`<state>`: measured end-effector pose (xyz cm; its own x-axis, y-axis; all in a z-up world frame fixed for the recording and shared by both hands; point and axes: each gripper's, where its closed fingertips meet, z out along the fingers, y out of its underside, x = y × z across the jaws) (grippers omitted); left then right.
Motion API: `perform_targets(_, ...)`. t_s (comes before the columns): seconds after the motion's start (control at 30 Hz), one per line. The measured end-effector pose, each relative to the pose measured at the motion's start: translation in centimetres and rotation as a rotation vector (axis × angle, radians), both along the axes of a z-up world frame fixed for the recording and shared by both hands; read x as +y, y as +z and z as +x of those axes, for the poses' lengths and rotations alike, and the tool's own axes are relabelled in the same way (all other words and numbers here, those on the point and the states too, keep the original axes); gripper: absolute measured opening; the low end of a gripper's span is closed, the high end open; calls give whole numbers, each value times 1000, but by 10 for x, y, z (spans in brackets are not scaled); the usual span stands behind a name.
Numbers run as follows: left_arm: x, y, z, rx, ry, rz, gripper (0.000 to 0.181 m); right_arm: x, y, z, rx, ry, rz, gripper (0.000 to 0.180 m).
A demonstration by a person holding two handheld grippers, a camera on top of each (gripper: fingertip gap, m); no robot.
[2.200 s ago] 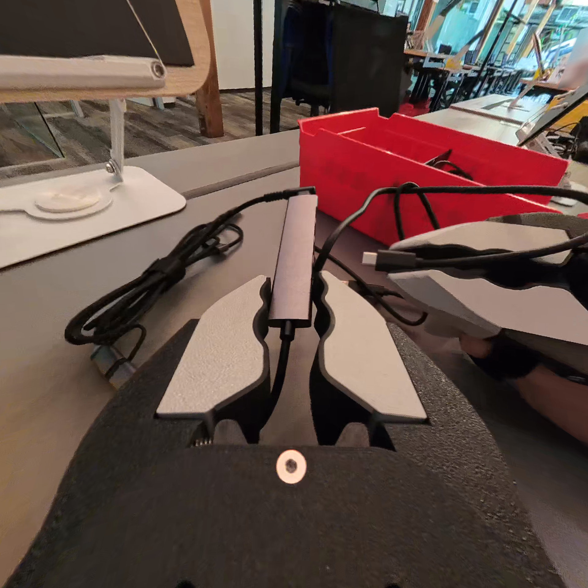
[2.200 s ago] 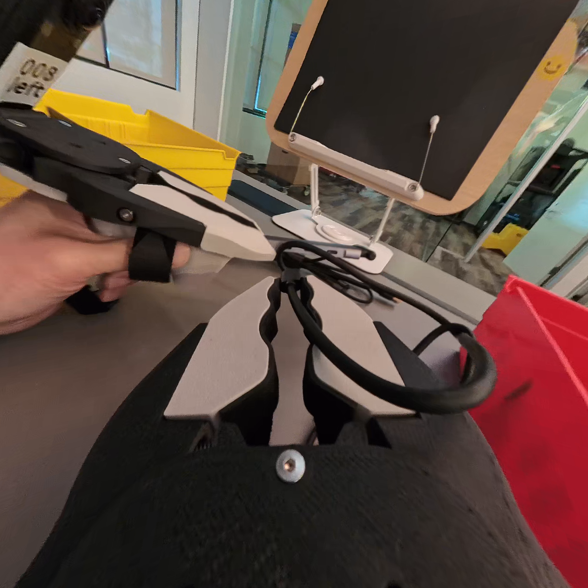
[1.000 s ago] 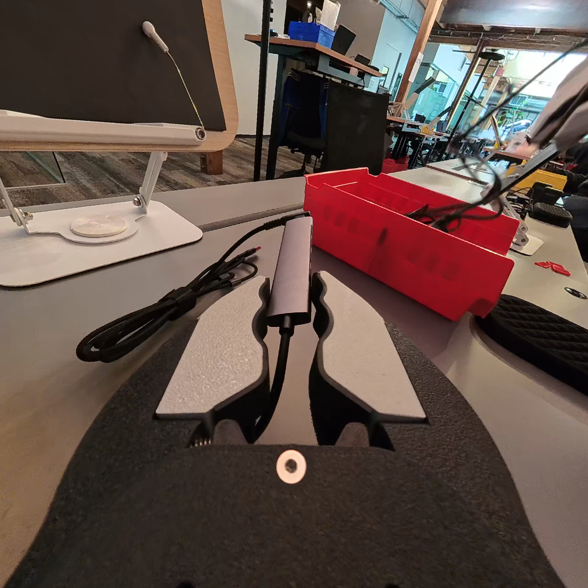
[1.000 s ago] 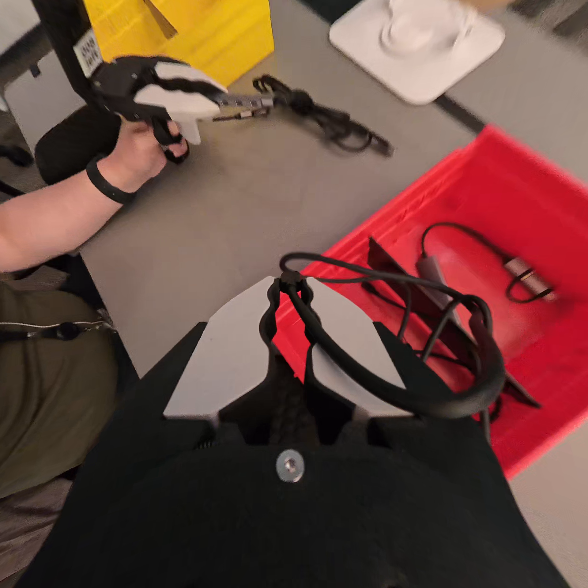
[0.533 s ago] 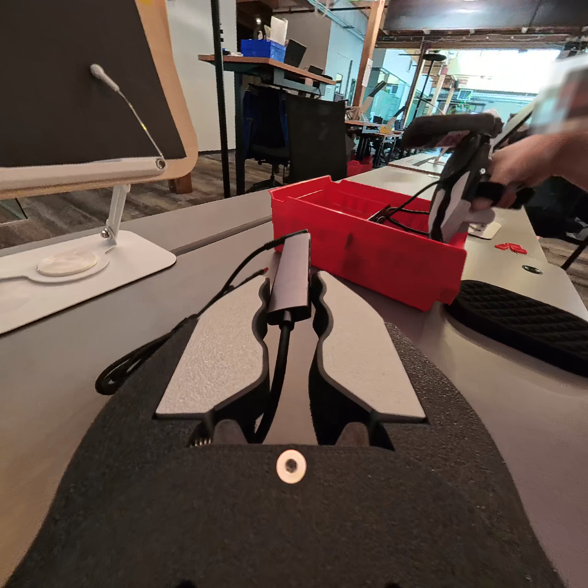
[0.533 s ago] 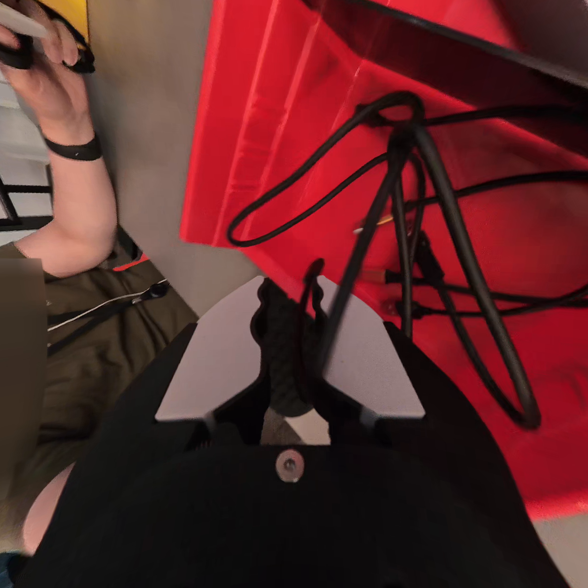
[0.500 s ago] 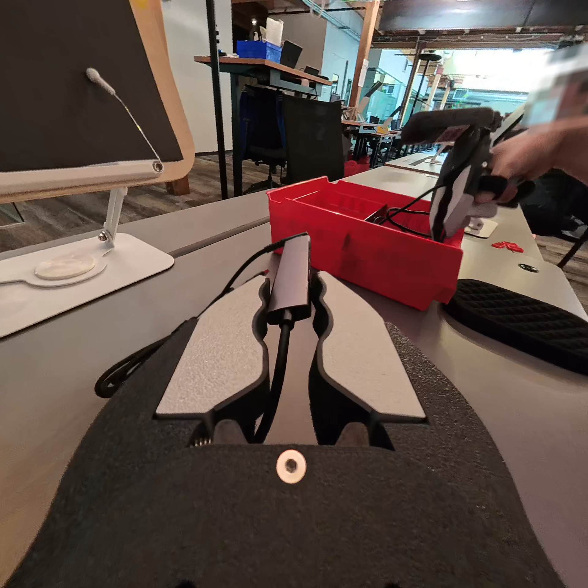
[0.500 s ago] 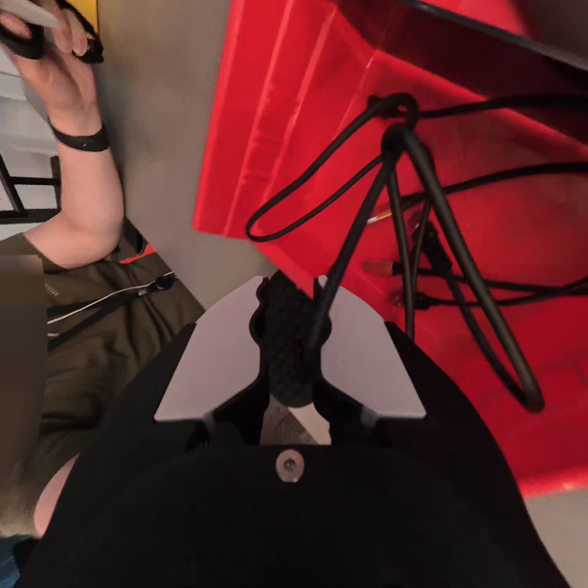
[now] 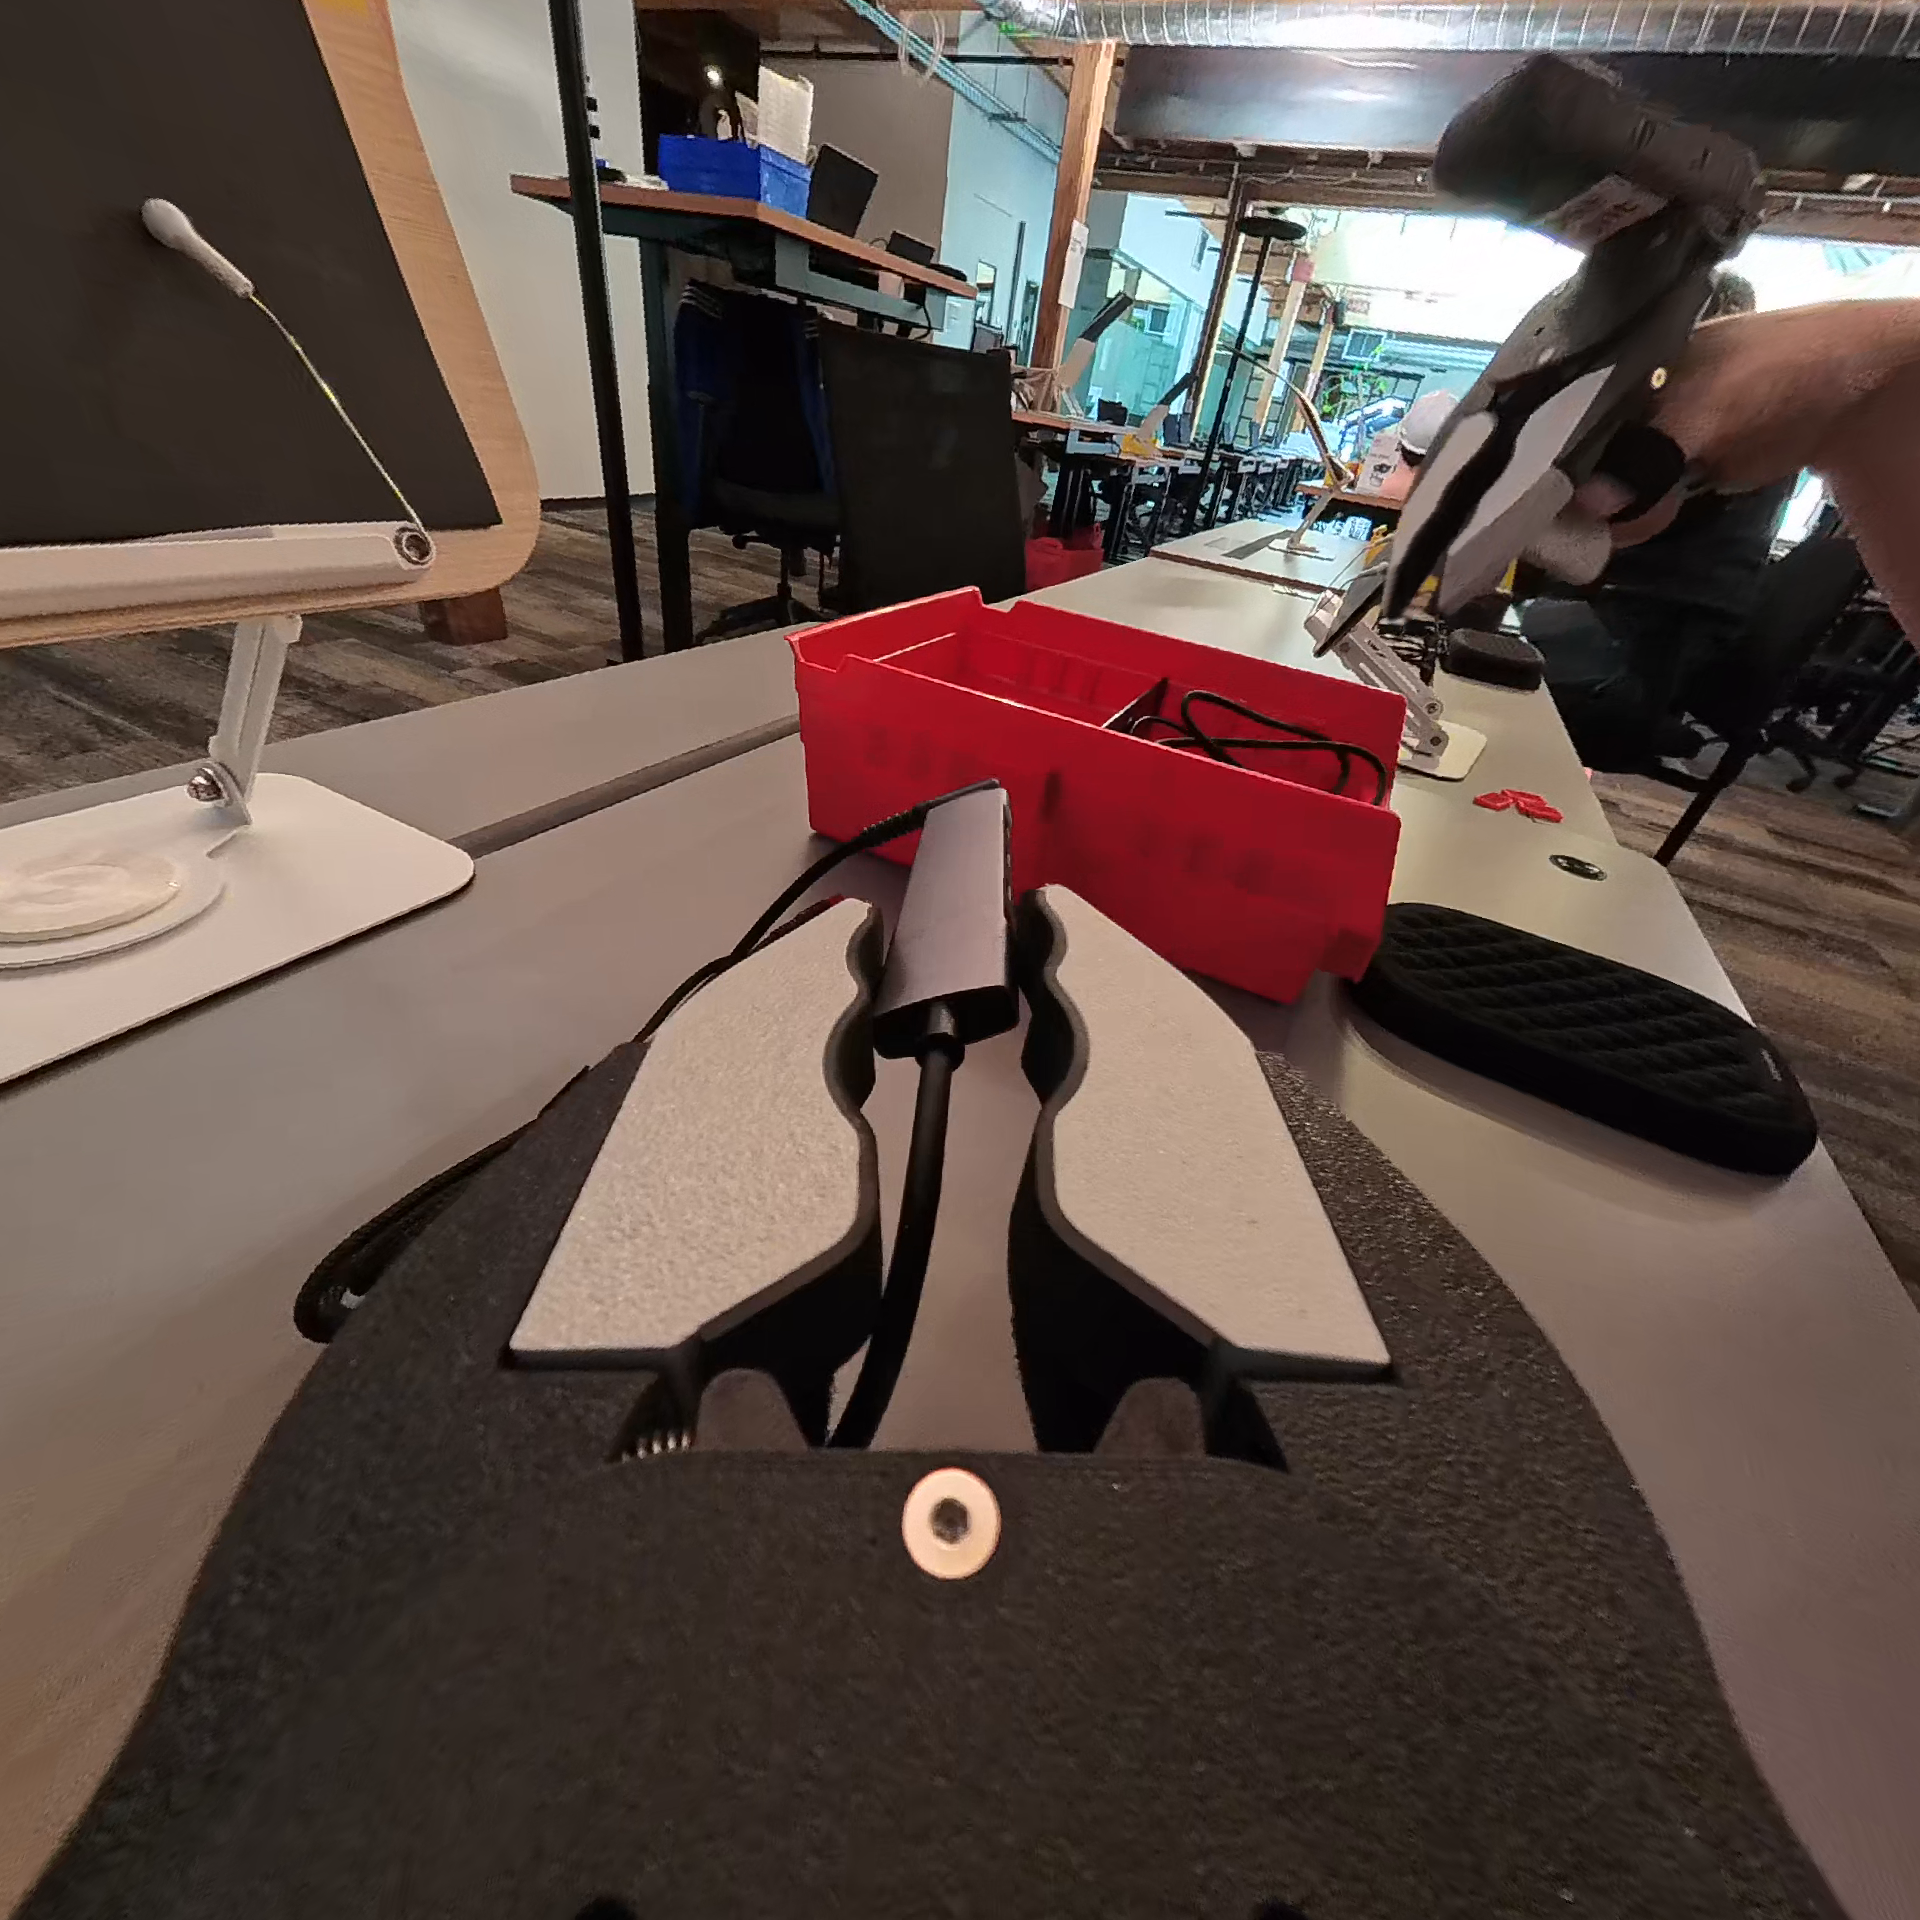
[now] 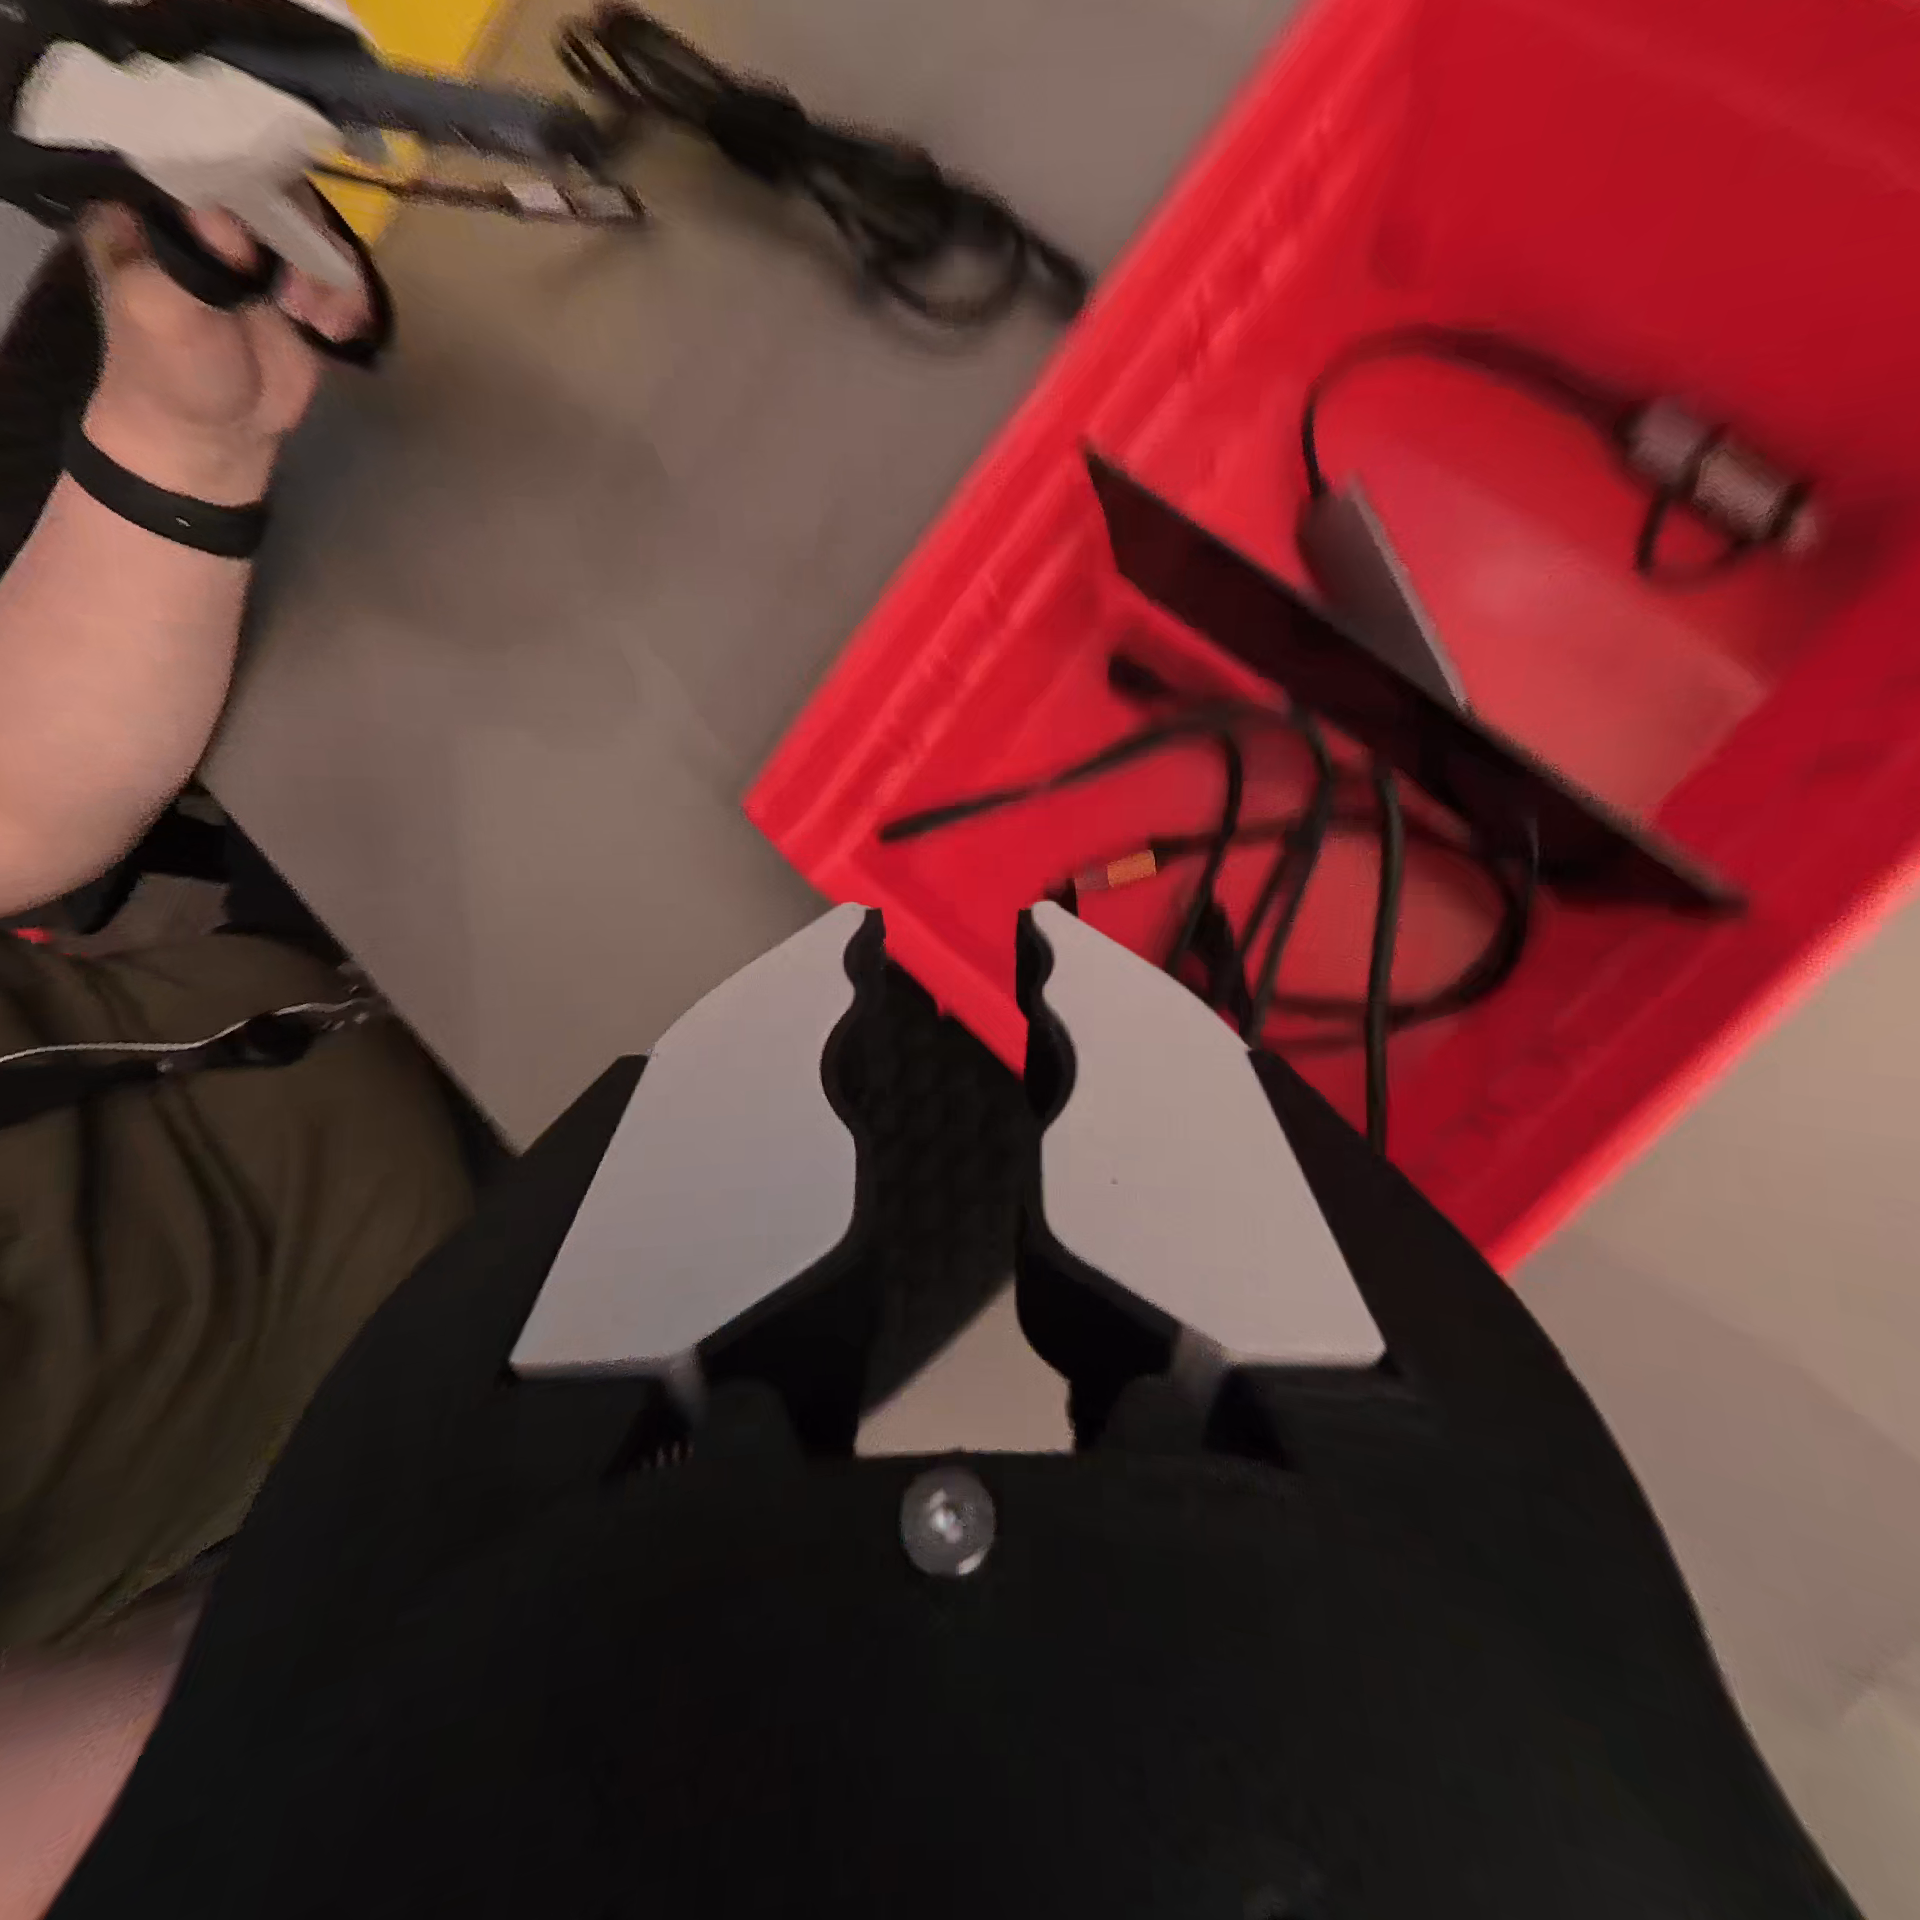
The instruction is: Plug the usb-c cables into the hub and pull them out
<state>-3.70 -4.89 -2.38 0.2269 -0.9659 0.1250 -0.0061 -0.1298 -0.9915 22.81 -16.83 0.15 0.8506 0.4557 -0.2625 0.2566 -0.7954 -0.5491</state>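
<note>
Right tool [image 10: 948,914] now cable-free, parted above red bin [image 10: 935,727] edge; left tool [image 9: 948,914] clamped on hub [image 9: 956,914].

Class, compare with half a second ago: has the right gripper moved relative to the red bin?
Yes. The right gripper, then dipped into the red bin, now hangs above and right of it, jaws open, its cable left inside.

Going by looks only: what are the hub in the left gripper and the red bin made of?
Hub: probably metal, perhaps anodised aluminium; a matte grey slab with crisp edges and a soft sheen, shut in the left gripper. Painted plastic cannot be ruled out.
Red bin: moulded plastic; uniform glossy red, ribbed walls, rounded rim.
</note>
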Motion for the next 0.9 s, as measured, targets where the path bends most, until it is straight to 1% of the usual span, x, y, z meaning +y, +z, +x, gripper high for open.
perform_targets(0.07, -2, 1, 1, -3, -15, 5, 24, 20, 17, -35, -28, 111, 254, 27)
perform_targets(0.13, -6, 4, 2, -24, -50, -3, 24, 35, 26, -82, -74, 243, 508, 30)
perform_targets(0.2, -10, 7, 2, -54, -94, -20, 24, 46, 22, -131, -113, 361, 689, 34)
perform_targets(0.23, -13, 9, 2, -70, -113, -32, 24, 53, 15, -152, -133, 392, 744, 34)
perform_targets(0.33, -18, 15, 0, -100, -177, -101, 24, 77, -10, -202, -137, 362, 836, 35)
perform_targets(0.4, -20, 15, -2, -109, -208, -119, 24, 96, -27, -217, -223, 312, 900, 36)
perform_targets(0.47, -21, 15, -3, -116, -224, -138, 24, 112, -34, -216, -328, 251, 996, 37)
perform_targets(0.5, -21, 15, -4, -118, -233, -146, 24, 114, -38, -218, -316, 244, 1014, 37)
perform_targets(0.6, -28, 15, -5, -117, -311, -185, 24, 109, -42, -230, -141, 273, 1030, 34)
perform_targets(0.63, -31, 16, -5, -126, -342, -202, 24, 108, -41, -229, -123, 280, 1039, 29)
perform_targets(0.67, -33, 17, -6, -137, -367, -220, 24, 105, -39, -229, -110, 293, 1064, 18)
perform_targets(0.77, -39, 22, -7, -162, -420, -246, 24, 91, -41, -235, -112, 387, 1064, 11)
perform_targets(0.83, -33, 23, -8, -170, -374, -239, 25, 87, -47, -240, -177, 415, 1053, 6)
perform_targets(0.87, -27, 22, -9, -158, -317, -218, 32, 88, -50, -241, -213, 414, 1047, 6)
perform_targets(0.9, -20, 20, -10, -134, -250, -184, 43, 89, -52, -241, -243, 397, 1043, 6)
